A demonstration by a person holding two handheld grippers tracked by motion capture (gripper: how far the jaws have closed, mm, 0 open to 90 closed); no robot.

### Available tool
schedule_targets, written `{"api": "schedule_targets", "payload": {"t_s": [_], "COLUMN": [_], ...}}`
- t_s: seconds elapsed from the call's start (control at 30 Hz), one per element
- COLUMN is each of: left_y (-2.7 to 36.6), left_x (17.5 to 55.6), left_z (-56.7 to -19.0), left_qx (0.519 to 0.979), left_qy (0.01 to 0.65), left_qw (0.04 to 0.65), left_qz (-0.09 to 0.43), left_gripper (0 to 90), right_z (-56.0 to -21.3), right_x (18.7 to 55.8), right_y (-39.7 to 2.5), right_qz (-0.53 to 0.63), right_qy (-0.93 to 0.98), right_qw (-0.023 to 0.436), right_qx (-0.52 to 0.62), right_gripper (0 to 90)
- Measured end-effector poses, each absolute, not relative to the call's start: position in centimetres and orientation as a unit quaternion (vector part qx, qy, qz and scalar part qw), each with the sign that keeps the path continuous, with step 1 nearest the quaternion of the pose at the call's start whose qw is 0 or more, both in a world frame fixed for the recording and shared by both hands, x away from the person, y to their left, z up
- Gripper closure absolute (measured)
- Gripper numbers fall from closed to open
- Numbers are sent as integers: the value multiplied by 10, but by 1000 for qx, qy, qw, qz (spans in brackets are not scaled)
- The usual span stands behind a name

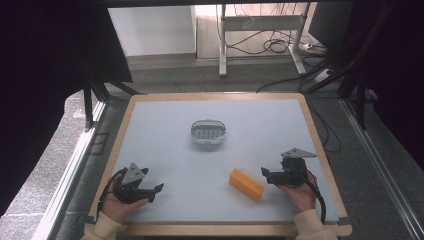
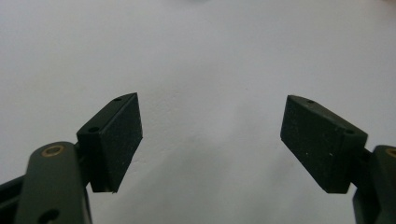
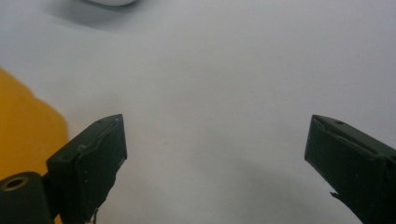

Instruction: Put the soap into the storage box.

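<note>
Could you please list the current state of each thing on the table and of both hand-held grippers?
Left hand-held gripper: open, empty, low over the table's near left.
Right hand-held gripper: open, empty, beside the orange block.
Orange block: lying flat on the table, not held.
Oval dish: upright at the table's middle, nothing in it.

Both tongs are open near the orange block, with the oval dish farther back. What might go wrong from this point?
1. The orange block lies diagonally beside the right tongs, off to one side of their open jaws; closing without realigning may push it away instead of gripping.
2. The oval dish looks light and sits loose on the table, so a placement might shift it; the left tongs sit far from it, unable to steady it.
</note>
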State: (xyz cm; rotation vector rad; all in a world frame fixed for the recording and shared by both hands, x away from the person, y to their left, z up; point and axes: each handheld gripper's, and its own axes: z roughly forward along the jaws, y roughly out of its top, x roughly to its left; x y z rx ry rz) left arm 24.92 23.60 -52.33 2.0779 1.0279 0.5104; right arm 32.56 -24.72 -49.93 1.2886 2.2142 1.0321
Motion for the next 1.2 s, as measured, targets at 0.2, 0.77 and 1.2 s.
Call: {"api": "schedule_targets", "payload": {"t_s": [0.2, 0.77, 1.2], "left_y": [236, 233, 234], "left_x": [250, 248, 247], "left_z": [-523, -521, -522], "left_qx": [808, 808, 803], "left_qy": [405, 403, 409], "left_qw": [377, 381, 392], "left_qz": [202, 201, 185], "left_gripper": [208, 206, 205], "right_z": [-499, -486, -471], "right_x": [328, 316, 307], "right_y": [-250, -254, -244], "right_qz": [390, 367, 392], "right_qy": [776, 782, 790], "right_qw": [166, 207, 183], "right_qx": [467, 459, 435], "right_gripper": [64, 128, 172]}}
